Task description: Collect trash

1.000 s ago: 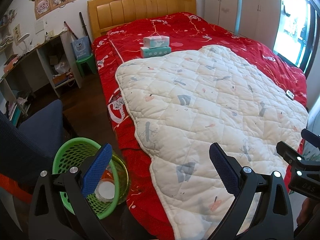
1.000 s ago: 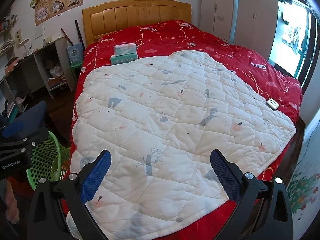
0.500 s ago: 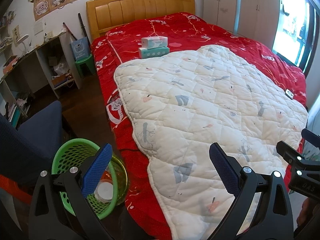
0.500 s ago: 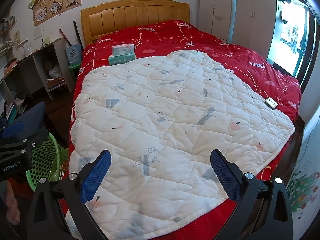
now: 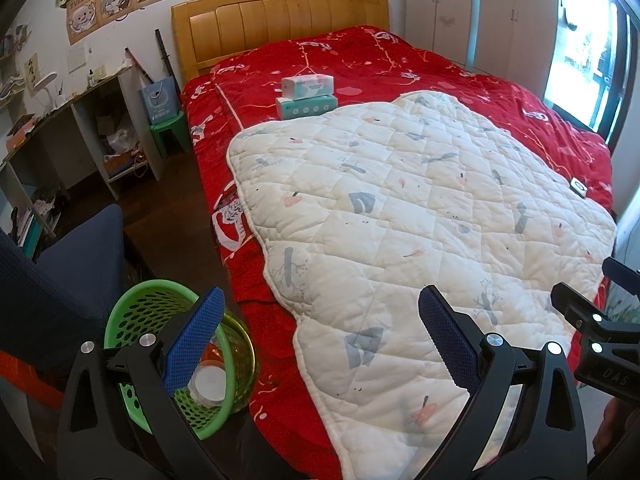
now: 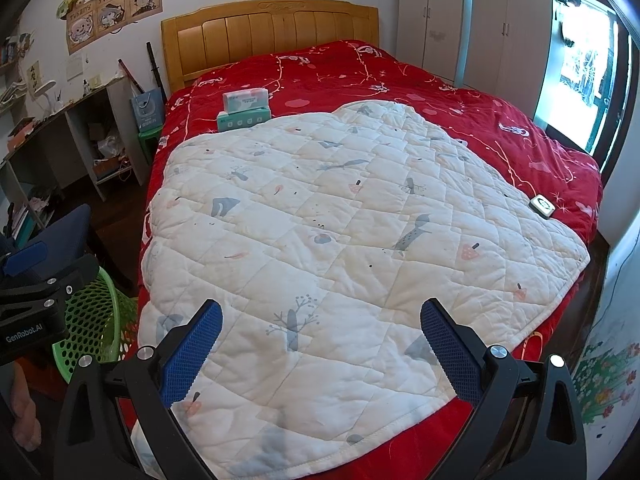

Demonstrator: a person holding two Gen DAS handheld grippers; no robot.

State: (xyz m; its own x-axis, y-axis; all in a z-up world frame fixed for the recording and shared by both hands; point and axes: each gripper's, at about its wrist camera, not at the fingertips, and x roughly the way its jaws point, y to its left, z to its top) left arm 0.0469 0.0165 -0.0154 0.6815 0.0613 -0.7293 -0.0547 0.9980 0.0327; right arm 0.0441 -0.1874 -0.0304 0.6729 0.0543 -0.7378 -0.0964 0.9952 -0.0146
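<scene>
A green perforated basket (image 5: pixel 136 312) stands on the floor left of the bed and holds a yellow-green container with a white lid (image 5: pixel 208 380). It also shows in the right wrist view (image 6: pixel 96 320). My left gripper (image 5: pixel 320 340) is open and empty above the bed's near left corner, its left finger over the basket. My right gripper (image 6: pixel 320 344) is open and empty above the white quilt (image 6: pixel 340 240). A small white packet (image 6: pixel 542 205) lies on the red cover near the quilt's right edge. Two tissue packs (image 6: pixel 244 112) are stacked near the headboard.
The bed with a red cover (image 6: pixel 440 92) fills the view. A blue chair (image 5: pixel 80 264) stands left of the basket. A desk with shelves (image 5: pixel 80 140) lines the left wall, with a green stool (image 5: pixel 170 132). Wardrobes (image 6: pixel 460 28) and a window (image 6: pixel 576 72) are at the right.
Both grippers have drifted slightly back and left, so the bed looks a little farther. Both stay open and empty.
</scene>
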